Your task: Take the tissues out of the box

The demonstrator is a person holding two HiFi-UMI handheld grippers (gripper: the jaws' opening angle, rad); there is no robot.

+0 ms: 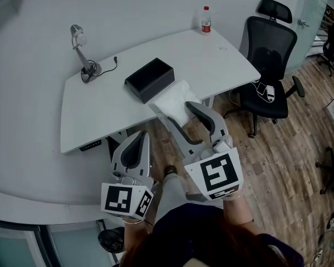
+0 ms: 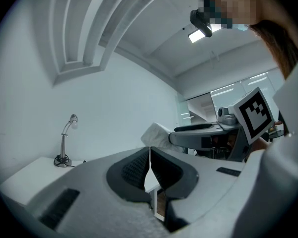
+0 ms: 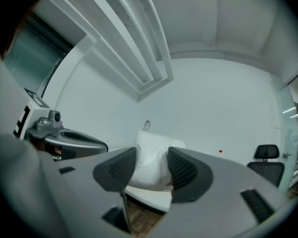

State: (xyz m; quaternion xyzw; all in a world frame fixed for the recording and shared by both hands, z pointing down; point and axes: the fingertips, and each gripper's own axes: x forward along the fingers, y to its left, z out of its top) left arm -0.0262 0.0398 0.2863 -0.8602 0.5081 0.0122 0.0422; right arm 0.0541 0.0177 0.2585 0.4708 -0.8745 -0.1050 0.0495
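A black open box (image 1: pixel 150 79) lies on the white desk (image 1: pixel 217 57), near its front edge. My right gripper (image 1: pixel 175 110) is shut on a white stack of tissues (image 1: pixel 173 96), held above the desk's front edge just in front of the box. In the right gripper view the tissues (image 3: pixel 151 155) fill the gap between the two dark pads (image 3: pixel 120 168). My left gripper (image 1: pixel 137 141) hangs lower and nearer to me, off the desk, shut with nothing in it; its pads (image 2: pixel 135 170) meet. The inside of the box is not visible.
A desk lamp (image 1: pixel 80 52) with a cable stands at the desk's far left. A bottle with a red label (image 1: pixel 206 20) stands at the far edge. A black office chair (image 1: pixel 267 65) is to the right on the wooden floor (image 1: pixel 278 149).
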